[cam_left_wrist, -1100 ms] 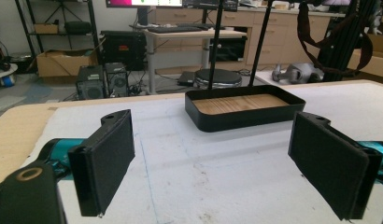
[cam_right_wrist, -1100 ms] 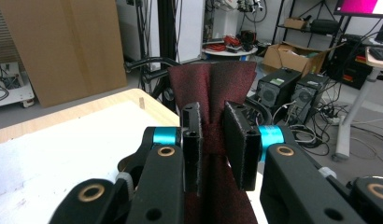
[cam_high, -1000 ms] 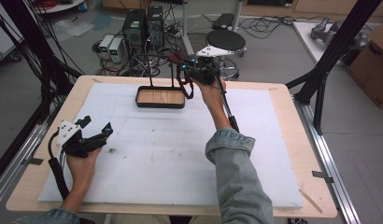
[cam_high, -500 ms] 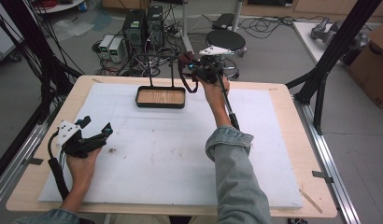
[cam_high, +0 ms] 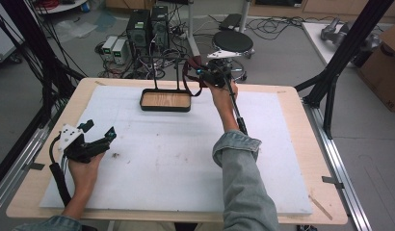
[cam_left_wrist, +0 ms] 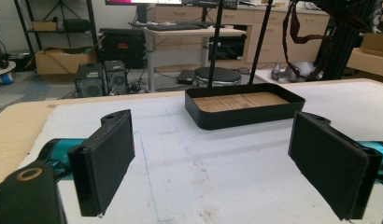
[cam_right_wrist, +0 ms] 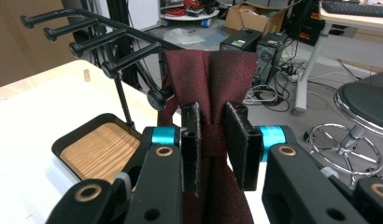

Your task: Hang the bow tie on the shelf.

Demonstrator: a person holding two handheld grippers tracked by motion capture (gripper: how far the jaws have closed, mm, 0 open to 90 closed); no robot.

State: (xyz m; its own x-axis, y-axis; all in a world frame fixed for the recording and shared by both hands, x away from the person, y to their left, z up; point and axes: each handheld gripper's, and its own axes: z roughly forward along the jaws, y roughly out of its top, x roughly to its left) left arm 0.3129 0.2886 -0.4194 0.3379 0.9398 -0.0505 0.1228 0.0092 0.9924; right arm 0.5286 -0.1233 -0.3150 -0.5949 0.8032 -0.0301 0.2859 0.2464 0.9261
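- Maroon woven fabric necktie (cam_right_wrist: 209,88) pinched in right gripper (cam_right_wrist: 213,144), jaws nearly closed on its bunched middle, held at black metal peg rack (cam_right_wrist: 91,35), likely for hanging.
- Rack's wood-floored black tray (cam_high: 165,100) sits near bench's far edge.
- Left gripper (cam_high: 97,139) wide open, empty, idle by left edge.

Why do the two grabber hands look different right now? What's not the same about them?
The left gripper has its jaws wide apart with nothing between them; the right gripper is squeezed shut on a dark red tie. The left gripper sits low near the white mat; the right gripper is held up by the black rack above the tray. Both have black padded jaws and teal parts.
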